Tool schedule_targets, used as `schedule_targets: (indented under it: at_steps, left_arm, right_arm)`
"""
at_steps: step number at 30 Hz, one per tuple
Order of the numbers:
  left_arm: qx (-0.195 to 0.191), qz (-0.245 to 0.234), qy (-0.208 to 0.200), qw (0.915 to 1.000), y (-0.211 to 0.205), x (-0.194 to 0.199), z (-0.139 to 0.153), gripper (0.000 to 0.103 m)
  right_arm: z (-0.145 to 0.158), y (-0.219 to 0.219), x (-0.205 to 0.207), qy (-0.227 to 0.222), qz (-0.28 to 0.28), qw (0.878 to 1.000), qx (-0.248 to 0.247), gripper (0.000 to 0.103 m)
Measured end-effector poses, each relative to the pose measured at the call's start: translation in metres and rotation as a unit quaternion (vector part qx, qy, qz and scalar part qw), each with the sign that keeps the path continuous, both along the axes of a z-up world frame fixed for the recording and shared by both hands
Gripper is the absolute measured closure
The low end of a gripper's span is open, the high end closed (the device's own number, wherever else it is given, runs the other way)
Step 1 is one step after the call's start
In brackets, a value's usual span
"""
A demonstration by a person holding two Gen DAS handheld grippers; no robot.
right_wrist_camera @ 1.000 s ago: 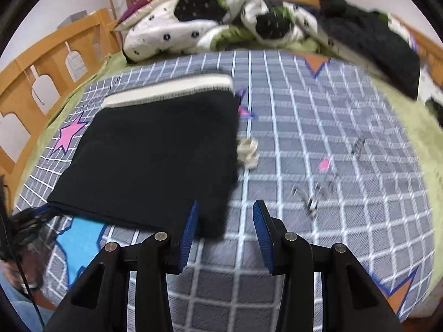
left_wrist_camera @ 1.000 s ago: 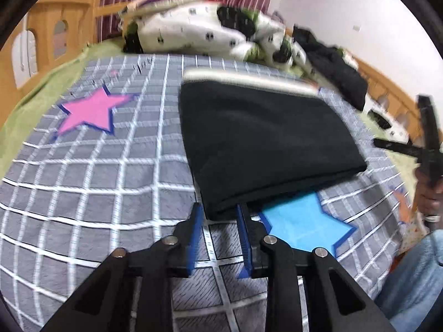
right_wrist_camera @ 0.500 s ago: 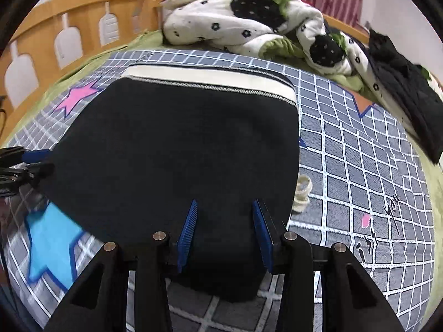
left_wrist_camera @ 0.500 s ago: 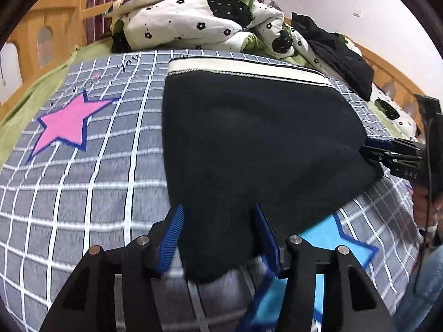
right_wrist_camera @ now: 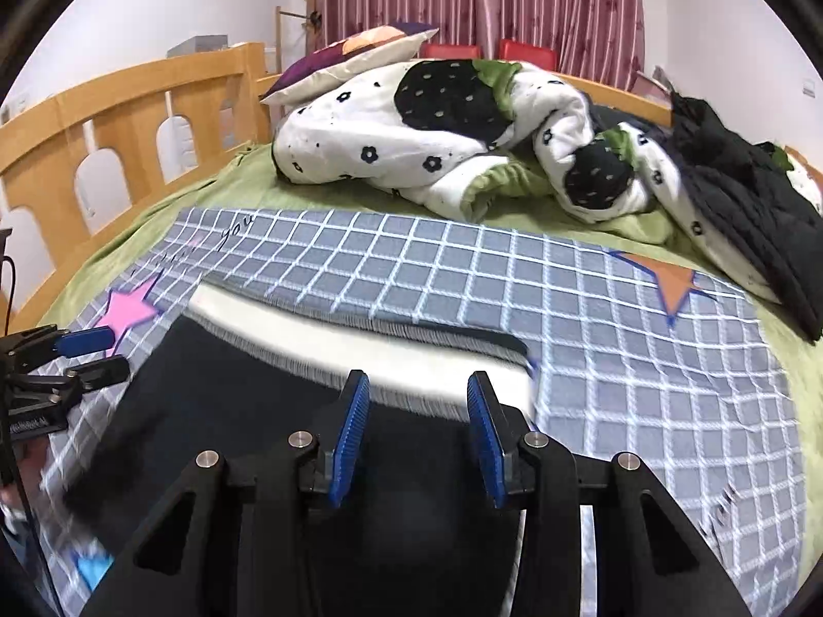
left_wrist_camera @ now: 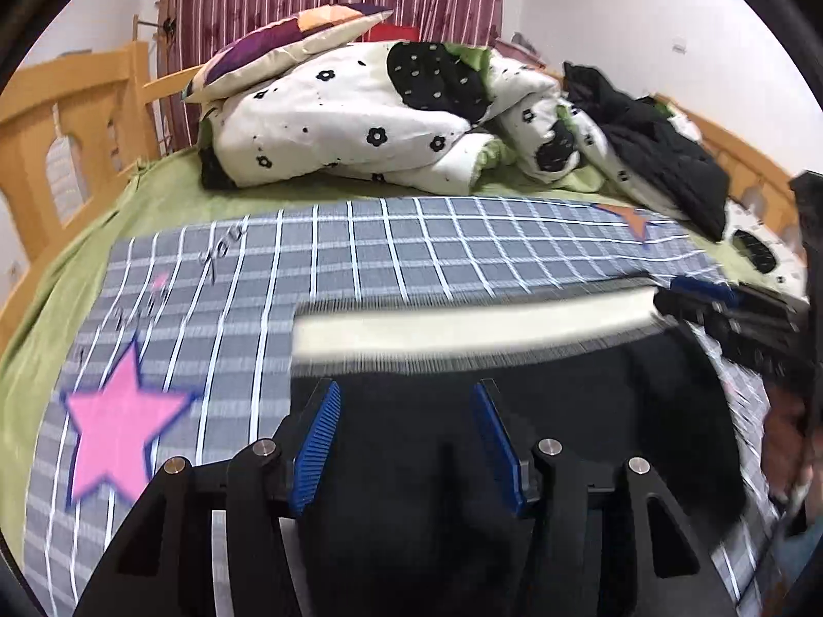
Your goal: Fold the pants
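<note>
Spanning the frame, bed (right_wrist_camera: 170, 205) under a checked blanket (right_wrist_camera: 591, 308), black pants (left_wrist_camera: 591, 401) folded at lower centre with cream waistband (left_wrist_camera: 463, 326) uppermost, left gripper (left_wrist_camera: 406, 442) just widened, right gripper (right_wrist_camera: 417, 434) just narrowing, both parted above dark cloth, grip indiscernible.

Pants (left_wrist_camera: 591, 401): near hem hidden under left gripper (left_wrist_camera: 406, 442) body, cut by bottom edge; cream waistband (left_wrist_camera: 463, 326) motion-smeared. Right of pants: hand (left_wrist_camera: 787, 437) blurred, cropped by rim. Whether any pad presses the pants: cannot tell
</note>
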State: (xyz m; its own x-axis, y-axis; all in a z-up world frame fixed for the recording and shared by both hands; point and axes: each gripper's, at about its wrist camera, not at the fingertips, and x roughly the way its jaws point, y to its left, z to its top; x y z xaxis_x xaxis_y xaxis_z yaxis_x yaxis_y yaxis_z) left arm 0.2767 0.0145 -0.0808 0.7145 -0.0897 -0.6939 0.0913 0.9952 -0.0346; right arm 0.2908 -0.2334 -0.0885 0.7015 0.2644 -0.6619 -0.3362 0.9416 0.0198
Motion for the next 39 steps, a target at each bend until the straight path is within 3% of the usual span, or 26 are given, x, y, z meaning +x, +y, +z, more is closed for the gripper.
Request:
schedule_targets:
  at_steps: [2,4,6,10,39]
  left_arm:
    - [0.035,0.018,0.009,0.9992,-0.004,0.029,-0.013,0.052]
    - [0.067,0.040,0.040,0.9962,-0.003,0.054,-0.039,0.051]
    - [0.049,0.043,0.028,0.9975,0.002,0.056,-0.048,0.051]
    - [0.019,0.043,0.016,0.9988,0.009,0.051,-0.051,0.051]
    - [0.025,0.043,0.007,0.9987,0.006,0.051,-0.051,0.050]
  right_arm:
    - [-0.012,0.008,0.024,0.012,0.008,1.000,0.011,0.065]
    - [-0.030,0.012,0.042,0.024,-0.001,1.000,-0.012,0.070]
    - [-0.054,0.014,0.059,0.046,-0.014,0.998,-0.044,0.072]
    - [-0.054,0.011,0.056,0.032,-0.008,0.999,-0.036,0.072]
    - [-0.055,0.003,0.049,0.024,-0.004,1.000,-0.006,0.072]
